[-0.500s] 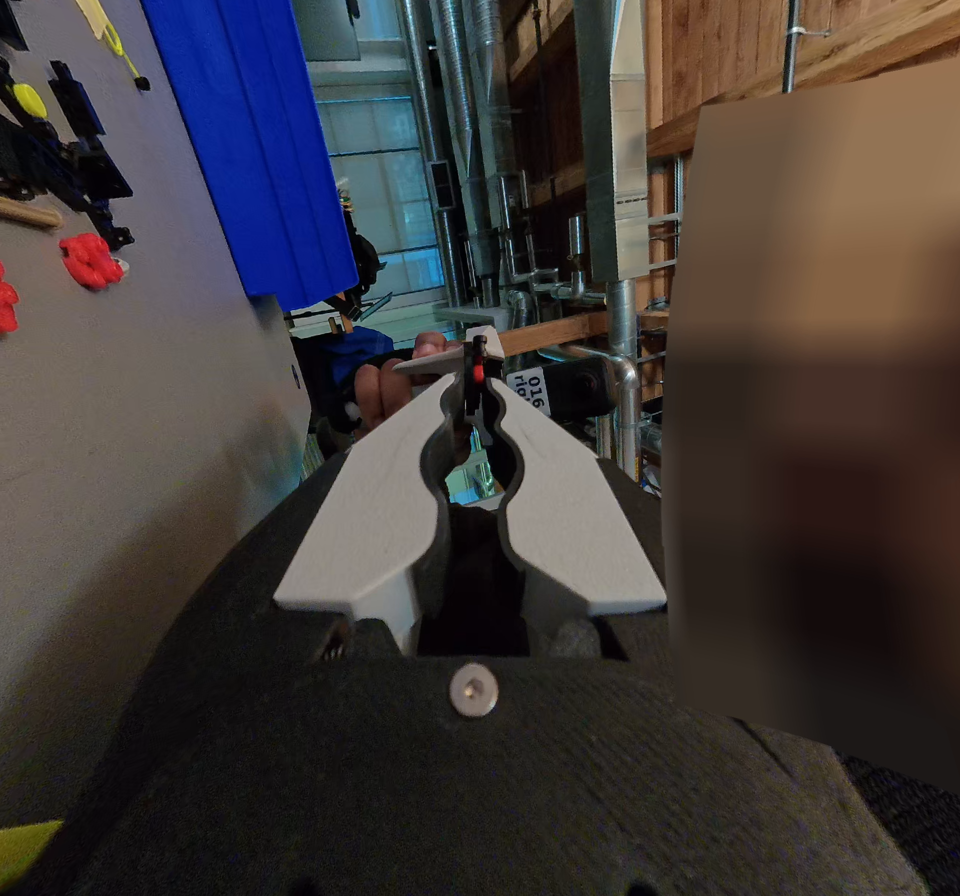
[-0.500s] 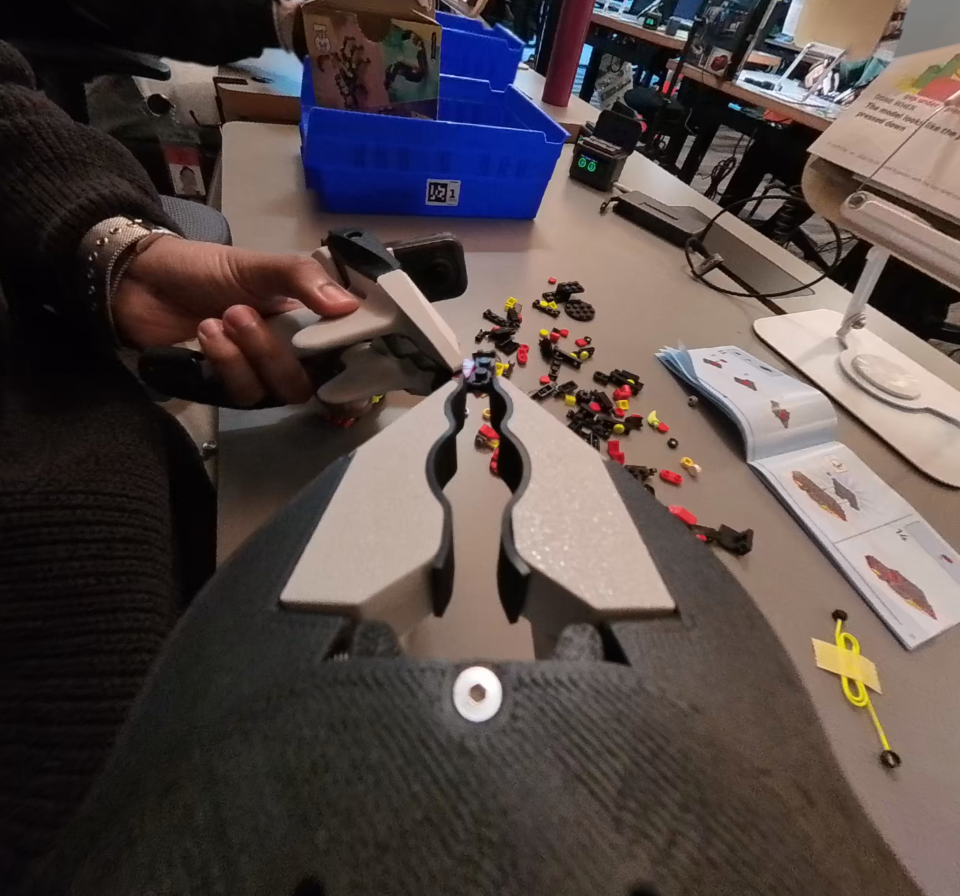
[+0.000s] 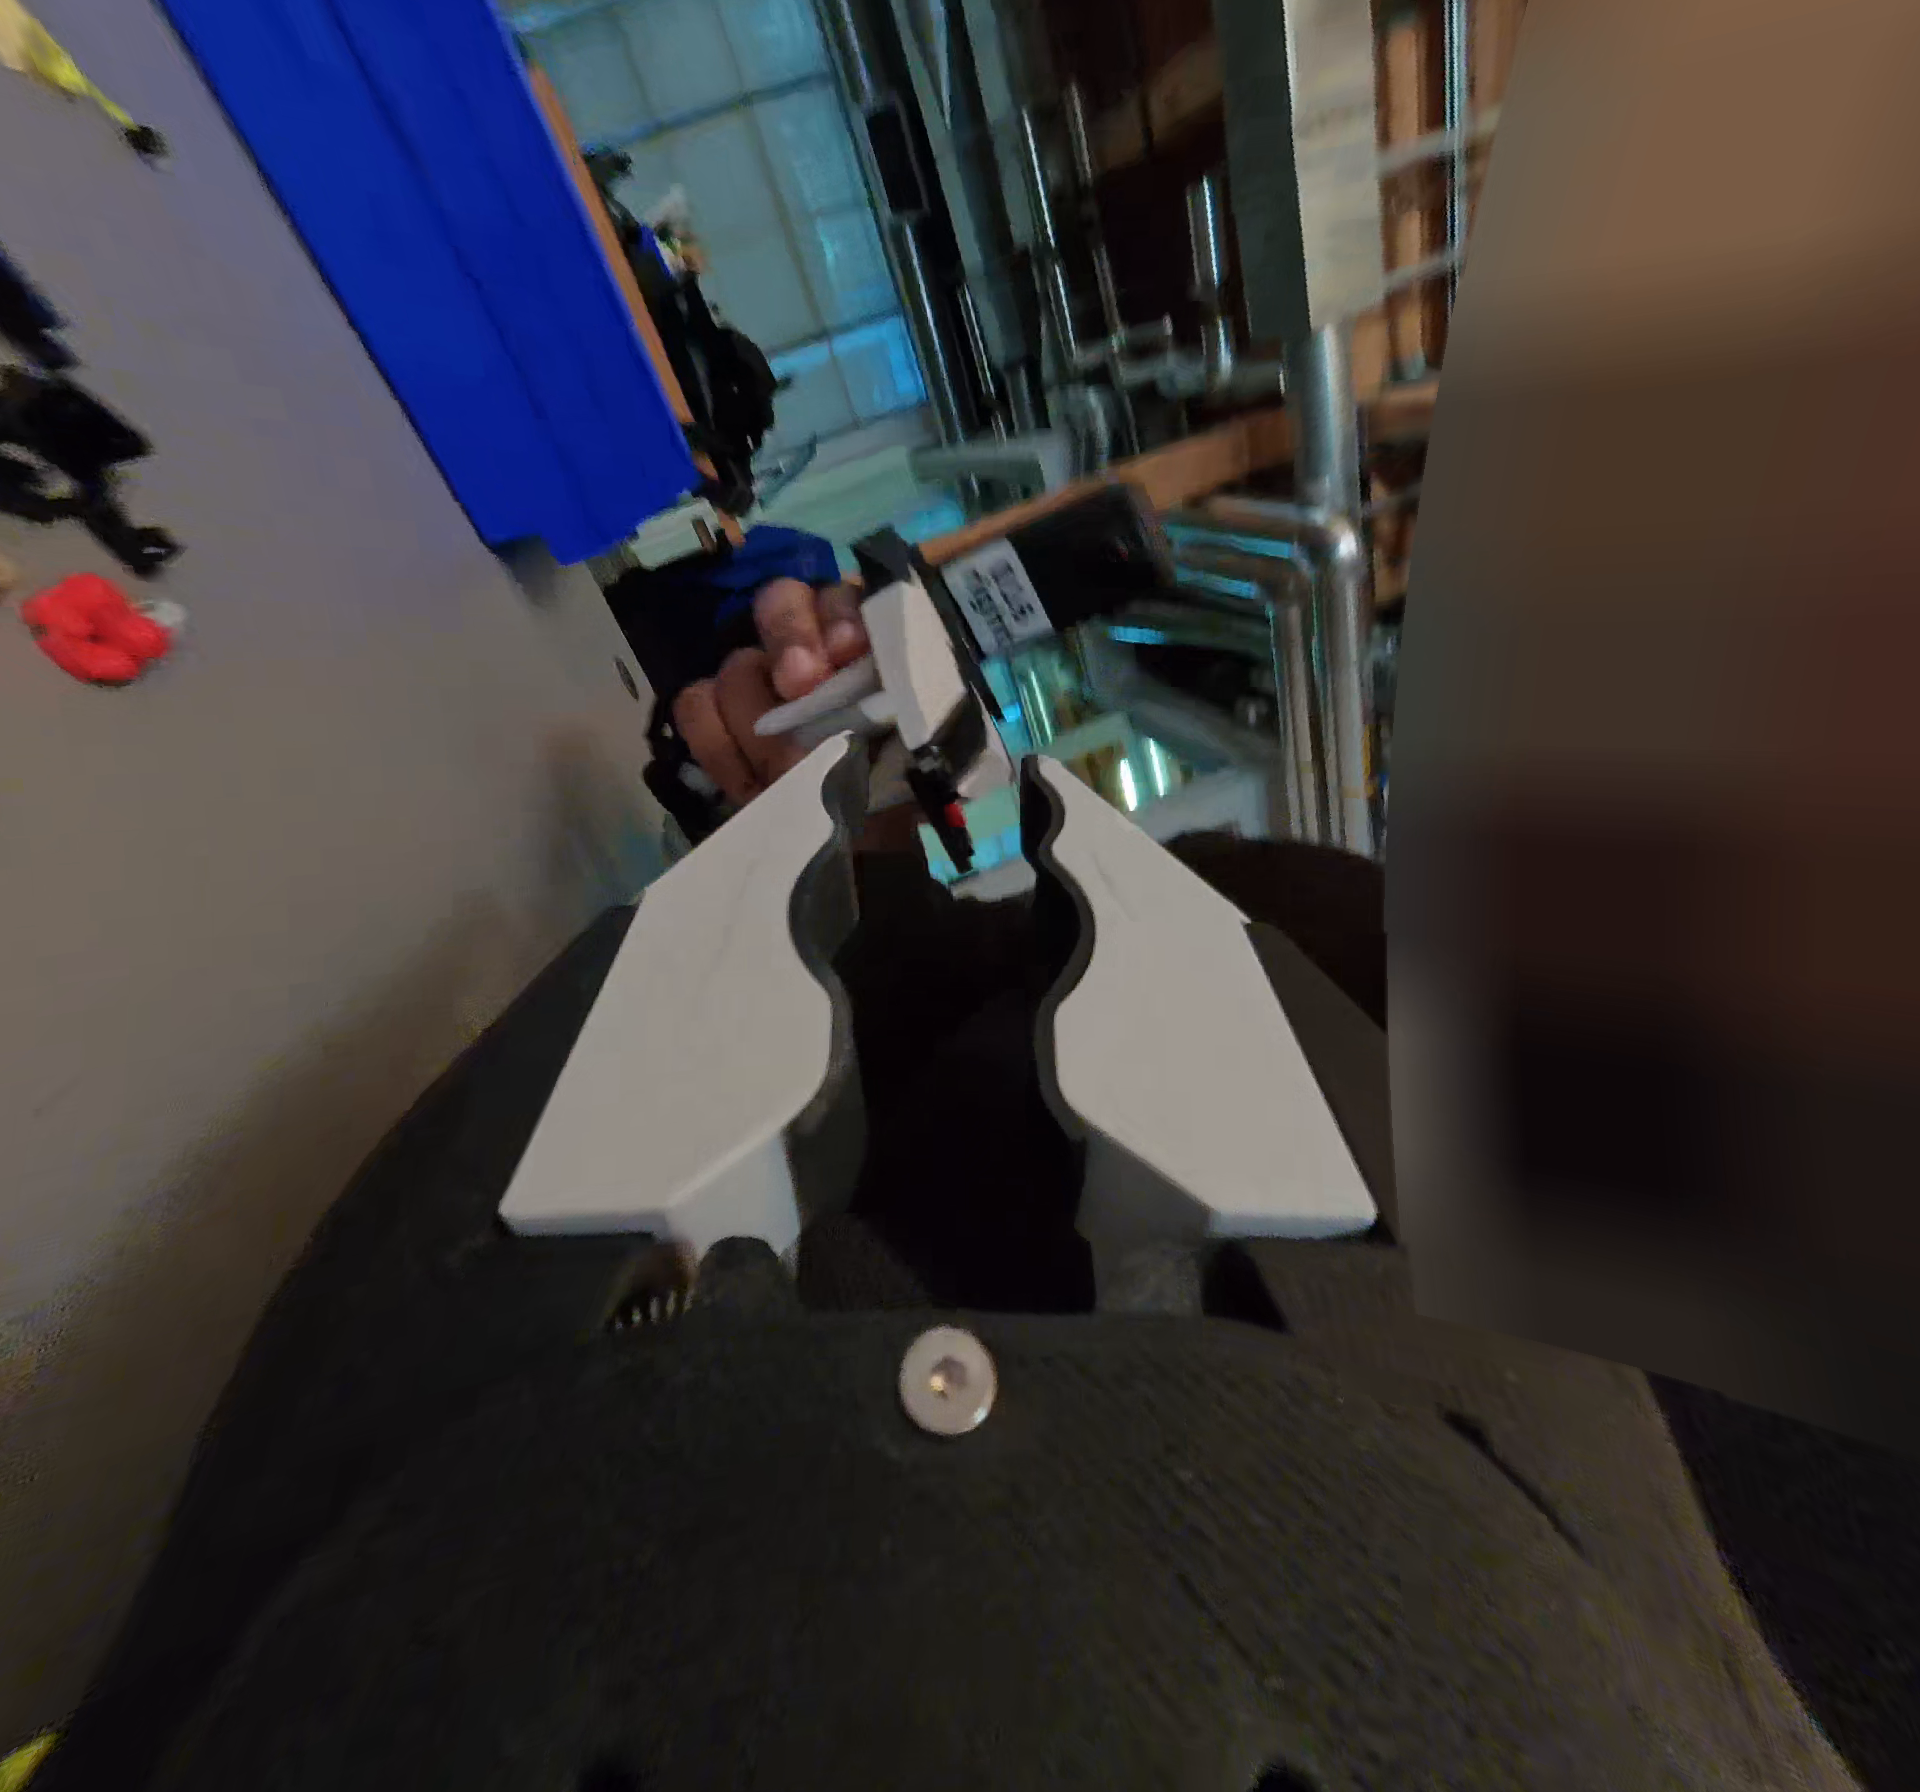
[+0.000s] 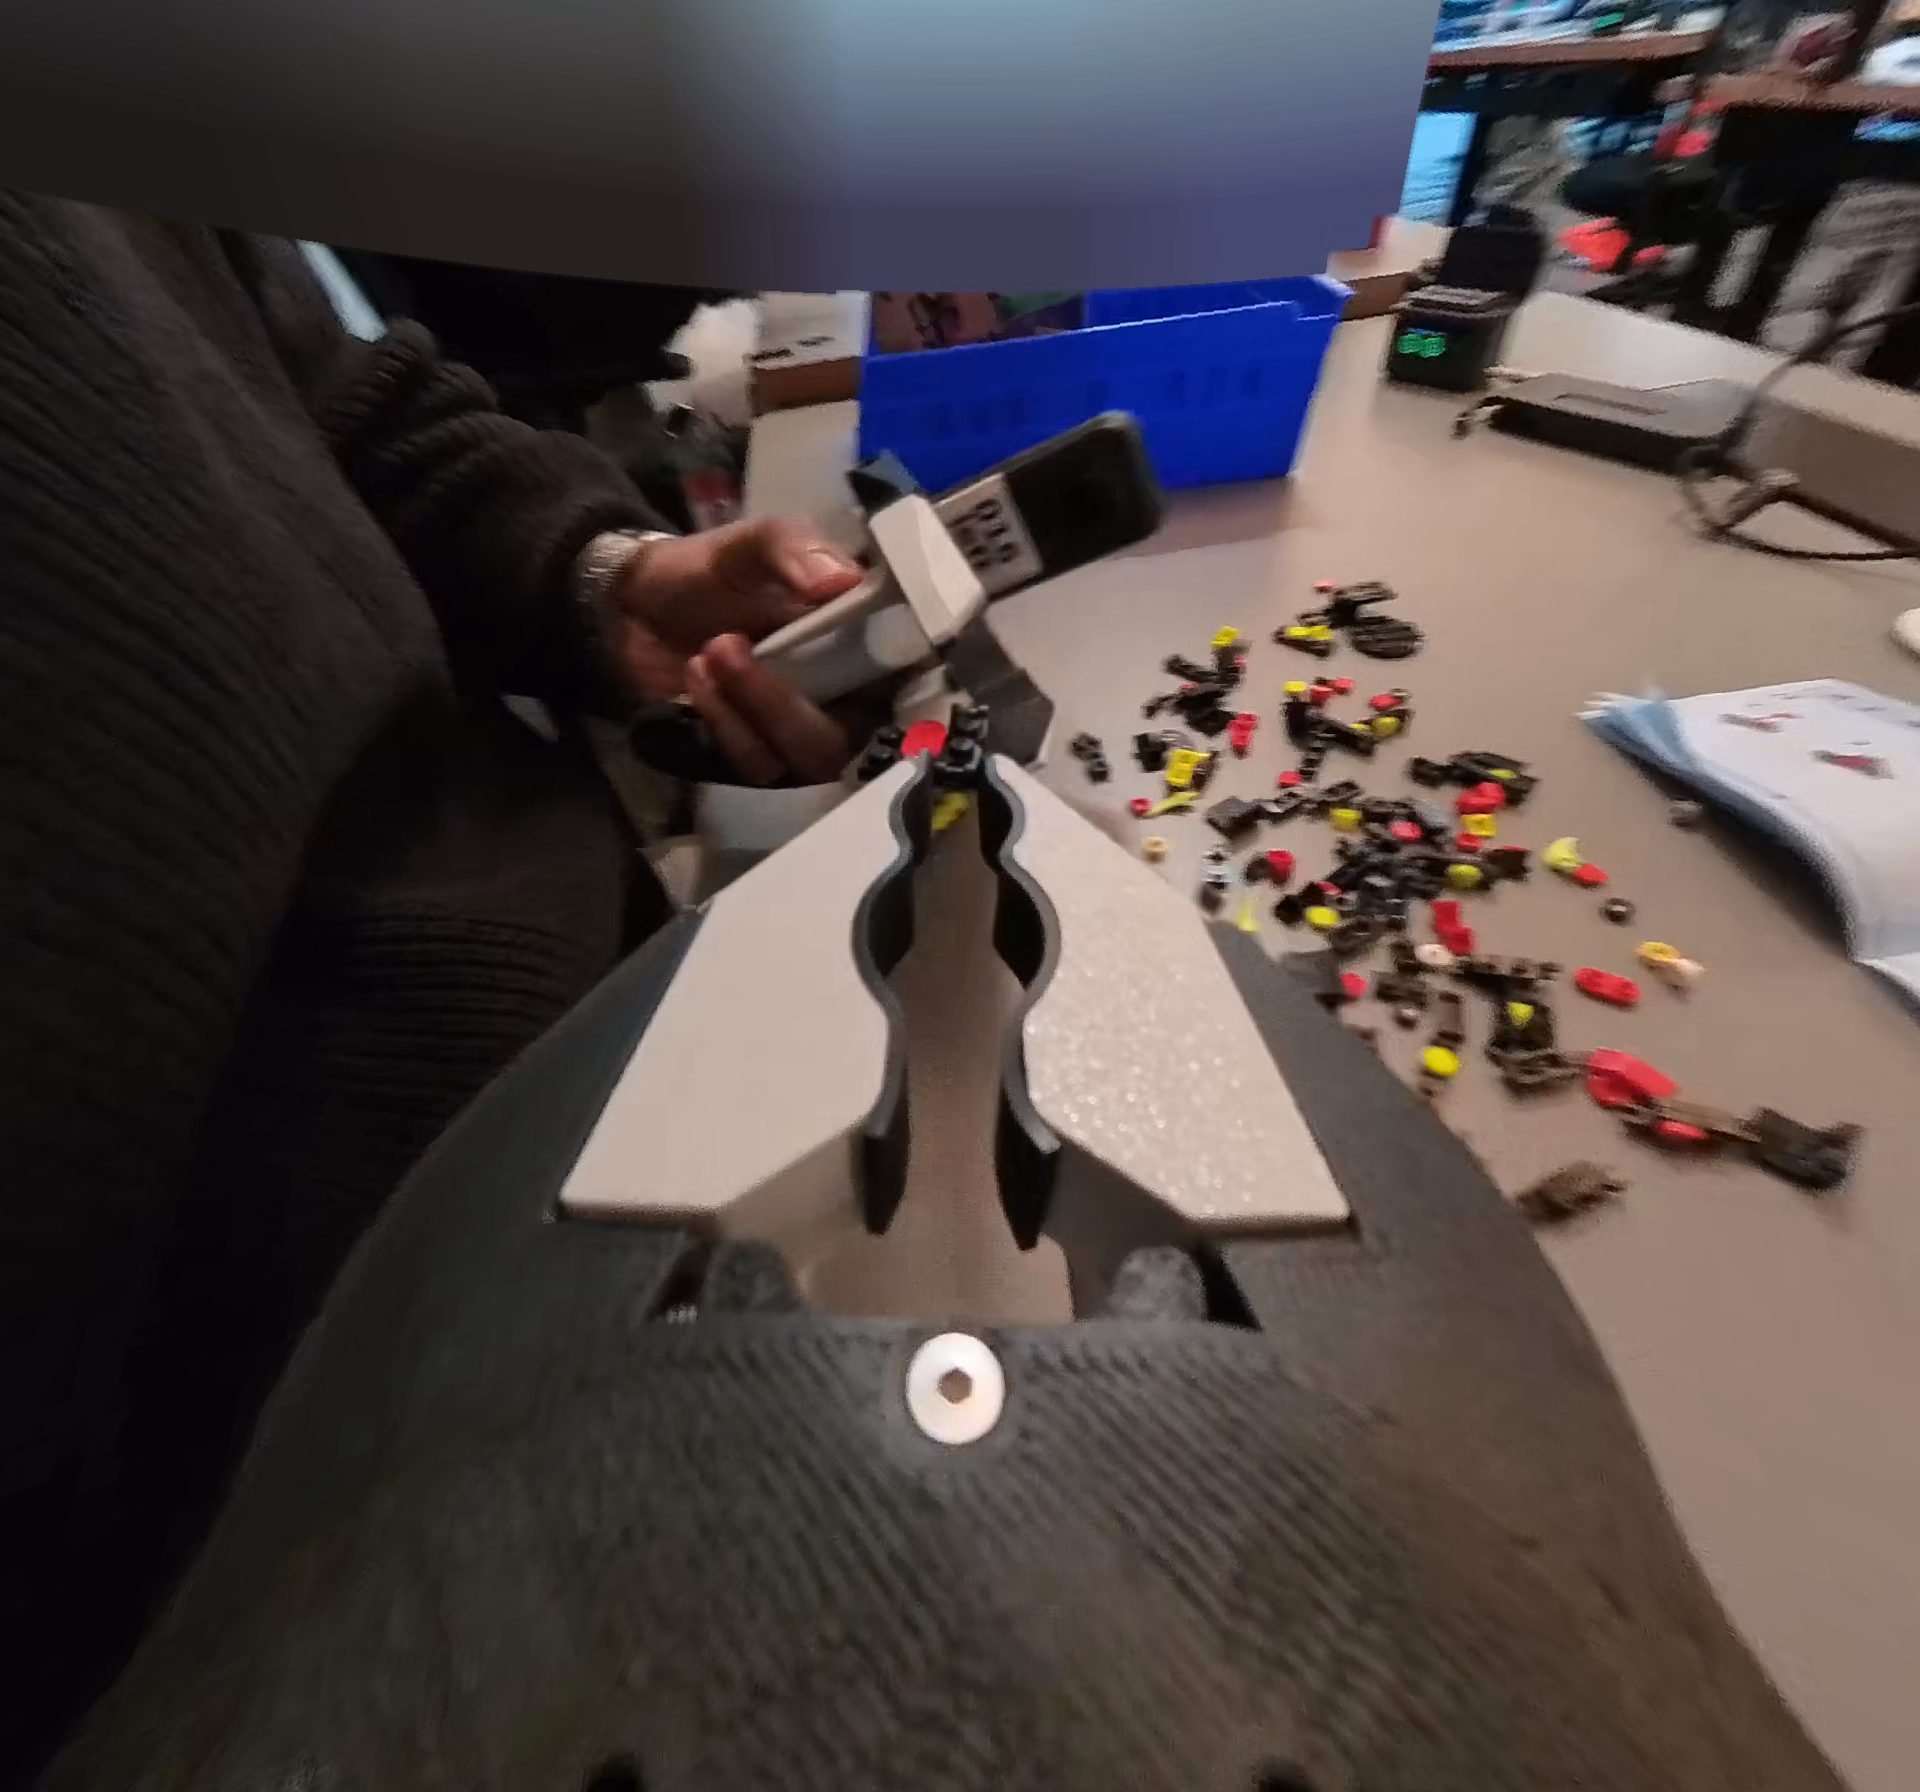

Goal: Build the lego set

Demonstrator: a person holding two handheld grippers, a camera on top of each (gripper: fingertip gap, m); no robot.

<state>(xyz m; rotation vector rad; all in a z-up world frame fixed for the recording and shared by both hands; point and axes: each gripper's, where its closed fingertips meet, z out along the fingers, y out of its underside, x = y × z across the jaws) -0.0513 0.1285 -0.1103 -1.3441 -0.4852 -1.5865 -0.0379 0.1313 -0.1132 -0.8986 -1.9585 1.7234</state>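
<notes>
My right gripper (image 4: 954, 774) is shut on a small black brick piece (image 4: 964, 753) with a red bit, pinched at its fingertips above the grey table (image 4: 1558, 547). In the left wrist view the same piece (image 3: 940, 807) hangs from the right gripper (image 3: 914, 662), held by a hand (image 3: 769, 693). My left gripper (image 3: 935, 760) is open, its fingers spread on either side of the piece without touching it. In the right wrist view the left gripper (image 4: 925, 589) sits just beyond my right fingertips, held by a hand (image 4: 727, 599).
Several loose black, red and yellow bricks (image 4: 1382, 859) lie on the table to the right. An open booklet (image 4: 1787, 786) lies at the far right. A blue bin (image 4: 1091, 392) stands behind, and a black device (image 4: 1444, 329) beside it. A dark sleeve (image 4: 260, 703) fills the left.
My left gripper was shut on the black piece together with the right; it has opened and let go. The right gripper keeps the piece. Both views have swung.
</notes>
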